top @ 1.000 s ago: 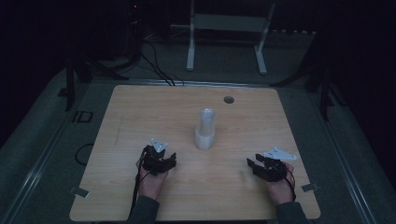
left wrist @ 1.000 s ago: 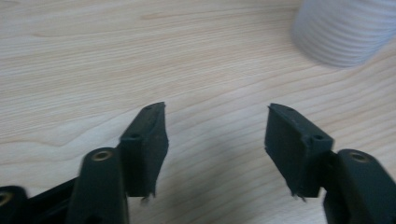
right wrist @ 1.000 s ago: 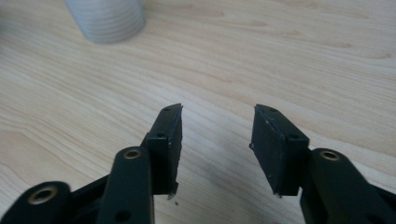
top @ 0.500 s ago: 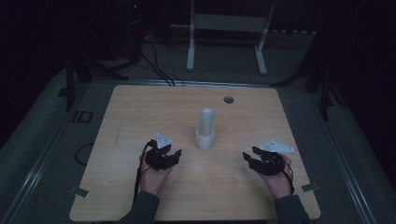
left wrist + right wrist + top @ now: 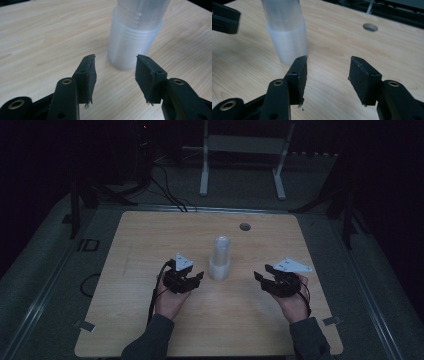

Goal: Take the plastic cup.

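Cups (image 5: 220, 259), a clear stack, stand mid-table (image 5: 150, 245), nearer the far edge's hole (image 5: 245, 226). Left gripper (image 5: 192, 279) hovers just beside the stack, jaws apart, gripping nothing. Right gripper (image 5: 264, 276) hangs farther off, jaws likewise apart and bare.

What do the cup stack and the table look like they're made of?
Cup stack: probably thin clear plastic with a slightly frosted sheen. It is see-through, and many nested rims show as fine rings near the base.
Table: pale wood or wood-look laminate with a matte finish. Grain lines run across it, but solid wood or veneer cannot be told apart.
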A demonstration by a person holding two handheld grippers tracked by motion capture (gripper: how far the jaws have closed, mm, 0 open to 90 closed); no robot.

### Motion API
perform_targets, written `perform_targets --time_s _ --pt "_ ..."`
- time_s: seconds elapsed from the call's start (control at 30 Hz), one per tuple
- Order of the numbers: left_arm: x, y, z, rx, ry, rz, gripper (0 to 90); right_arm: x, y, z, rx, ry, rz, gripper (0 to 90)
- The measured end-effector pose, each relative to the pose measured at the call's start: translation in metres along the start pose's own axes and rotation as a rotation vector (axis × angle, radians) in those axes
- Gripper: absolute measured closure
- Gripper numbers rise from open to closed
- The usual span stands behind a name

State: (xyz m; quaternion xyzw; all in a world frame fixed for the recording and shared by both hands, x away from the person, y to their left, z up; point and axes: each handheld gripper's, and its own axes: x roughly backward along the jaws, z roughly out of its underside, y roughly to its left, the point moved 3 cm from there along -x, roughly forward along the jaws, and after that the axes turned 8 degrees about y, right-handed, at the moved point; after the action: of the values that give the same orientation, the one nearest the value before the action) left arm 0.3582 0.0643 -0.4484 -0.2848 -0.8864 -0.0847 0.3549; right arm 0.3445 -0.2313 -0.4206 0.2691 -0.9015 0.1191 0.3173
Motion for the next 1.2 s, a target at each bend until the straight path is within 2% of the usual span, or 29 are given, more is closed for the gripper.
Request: perform_targets --time_s 0.17,0.23,0.4,0.53,0.63,0.83,1.03,1.13,1.2 --pt "-0.004 -0.002 -0.006 -0.016 -0.005 0.011 48.6 0.0 0.004 -0.013 0.012 -0.012 -0.004 47.5" --pt "-0.005 -0.003 -0.008 -0.014 -0.006 0.031 48.5 0.0 0.004 -0.018 0.01 -0.019 -0.013 46.7" --pt "-0.007 -0.004 -0.014 -0.022 -0.024 0.032 48.5 -0.004 0.011 -0.031 0.024 -0.024 -0.024 43.2" --pt "-0.008 -0.007 -0.018 -0.033 -0.034 0.049 48.4 -0.008 0.018 -0.042 0.039 -0.031 -0.036 42.3" --pt "-0.011 -0.009 -0.021 -0.043 -0.033 0.044 45.2 -0.012 0.022 -0.049 0.047 -0.036 -0.042 41.1" --pt "-0.017 -0.011 -0.023 -0.067 -0.045 0.044 39.9 -0.019 0.026 -0.059 0.042 -0.038 -0.061 39.8" --pt "-0.024 -0.012 -0.023 -0.053 -0.035 0.055 34.9 -0.025 0.027 -0.07 0.003 -0.059 -0.094 36.6" --pt "-0.026 -0.013 -0.023 -0.058 -0.035 0.06 32.7 -0.026 0.028 -0.073 0.0 -0.061 -0.098 35.3" --pt "-0.028 -0.013 -0.024 -0.064 -0.035 0.046 30.5 -0.028 0.029 -0.076 0.001 -0.063 -0.104 34.1"
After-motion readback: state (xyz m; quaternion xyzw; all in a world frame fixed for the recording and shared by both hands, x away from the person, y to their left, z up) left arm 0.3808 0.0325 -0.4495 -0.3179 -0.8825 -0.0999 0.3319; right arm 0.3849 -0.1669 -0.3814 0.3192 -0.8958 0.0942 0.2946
